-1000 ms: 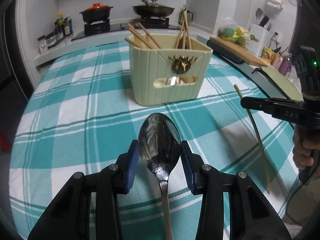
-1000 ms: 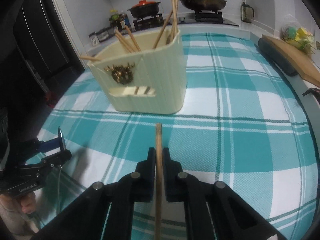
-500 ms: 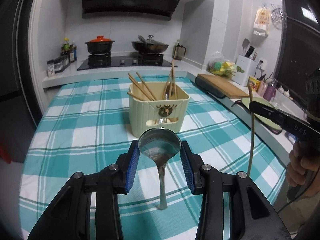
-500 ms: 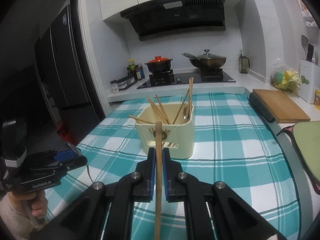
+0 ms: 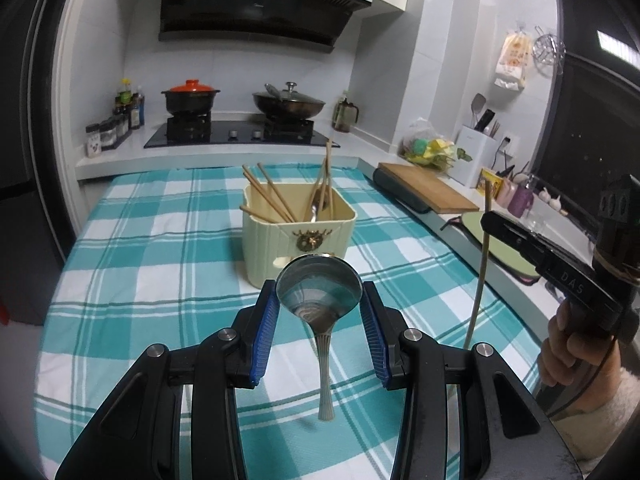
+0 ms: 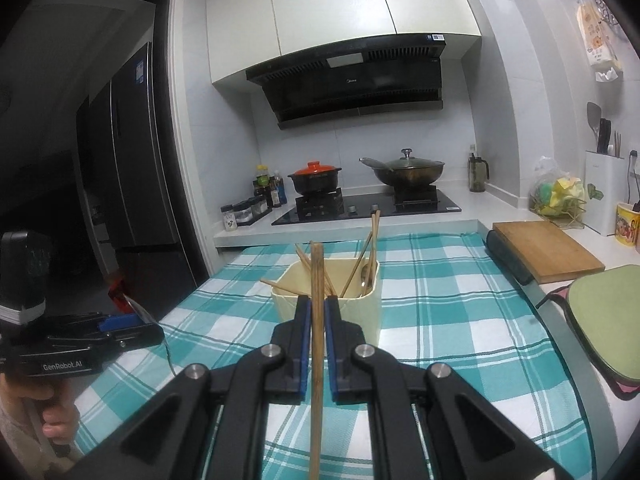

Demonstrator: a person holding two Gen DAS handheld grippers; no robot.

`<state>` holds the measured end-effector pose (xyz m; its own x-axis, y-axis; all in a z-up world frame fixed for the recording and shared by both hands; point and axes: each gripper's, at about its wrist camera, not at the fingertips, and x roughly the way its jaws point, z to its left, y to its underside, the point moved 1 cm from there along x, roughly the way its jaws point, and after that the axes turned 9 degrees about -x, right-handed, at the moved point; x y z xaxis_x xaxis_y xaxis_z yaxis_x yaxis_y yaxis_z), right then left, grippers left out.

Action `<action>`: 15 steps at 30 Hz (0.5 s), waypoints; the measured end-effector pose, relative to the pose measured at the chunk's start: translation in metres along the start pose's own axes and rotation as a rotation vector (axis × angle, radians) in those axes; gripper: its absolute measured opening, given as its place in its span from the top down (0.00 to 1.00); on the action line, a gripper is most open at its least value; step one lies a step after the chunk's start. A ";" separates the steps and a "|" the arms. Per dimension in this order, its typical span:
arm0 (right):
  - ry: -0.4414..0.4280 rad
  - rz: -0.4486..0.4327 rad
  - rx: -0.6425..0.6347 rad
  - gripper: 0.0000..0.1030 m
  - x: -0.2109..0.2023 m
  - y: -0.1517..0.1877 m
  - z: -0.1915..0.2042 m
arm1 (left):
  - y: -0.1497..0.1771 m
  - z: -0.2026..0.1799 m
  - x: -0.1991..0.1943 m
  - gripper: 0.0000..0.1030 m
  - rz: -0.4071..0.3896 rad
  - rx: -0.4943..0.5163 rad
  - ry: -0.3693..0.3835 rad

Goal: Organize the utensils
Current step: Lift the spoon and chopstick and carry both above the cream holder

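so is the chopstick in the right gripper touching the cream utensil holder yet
Apart. In the left wrist view the chopstick hangs upright from the right gripper, off to the holder's right with checked tablecloth showing between them.

White-tiled kitchen wall [image 6: 224,128], black range hood [image 6: 352,80], dark refrigerator [image 6: 128,168].

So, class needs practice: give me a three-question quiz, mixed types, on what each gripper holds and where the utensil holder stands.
1. True or false: the left gripper clamps a spoon by its bowl.
2. Multiple choice: the right gripper is shut on A) a fork, B) a chopstick, C) a knife.
3. Fill in: the cream utensil holder stands on a checked ____ and already contains several ____.

Key: 1 true; 2 B; 3 tablecloth, chopsticks.
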<state>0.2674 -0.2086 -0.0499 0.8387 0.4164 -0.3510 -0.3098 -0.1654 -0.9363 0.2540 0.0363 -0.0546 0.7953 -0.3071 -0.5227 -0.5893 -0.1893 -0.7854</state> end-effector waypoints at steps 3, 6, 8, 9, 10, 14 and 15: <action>-0.002 0.006 -0.005 0.93 0.001 0.001 0.003 | -0.004 0.005 0.003 0.60 0.008 -0.021 0.006; -0.001 0.014 -0.018 0.93 0.005 0.000 0.004 | -0.011 0.009 0.005 0.60 0.014 -0.043 0.019; -0.001 0.019 -0.021 0.93 0.008 -0.001 0.003 | -0.017 0.009 0.005 0.60 0.011 -0.045 0.025; -0.005 0.021 -0.023 0.93 0.010 -0.003 0.003 | -0.021 0.009 0.004 0.60 0.008 -0.042 0.026; -0.007 0.024 -0.026 0.93 0.012 -0.005 0.002 | -0.026 0.008 0.003 0.60 0.003 -0.038 0.028; -0.018 0.027 -0.025 0.93 0.026 -0.020 -0.005 | -0.055 0.011 0.001 0.60 -0.015 -0.047 0.056; -0.020 0.026 -0.023 0.93 0.030 -0.024 -0.008 | -0.064 0.011 0.000 0.60 -0.020 -0.053 0.066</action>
<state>0.3032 -0.1992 -0.0377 0.8213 0.4294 -0.3755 -0.3207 -0.1967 -0.9265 0.2937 0.0585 -0.0081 0.7965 -0.3637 -0.4829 -0.5818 -0.2441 -0.7758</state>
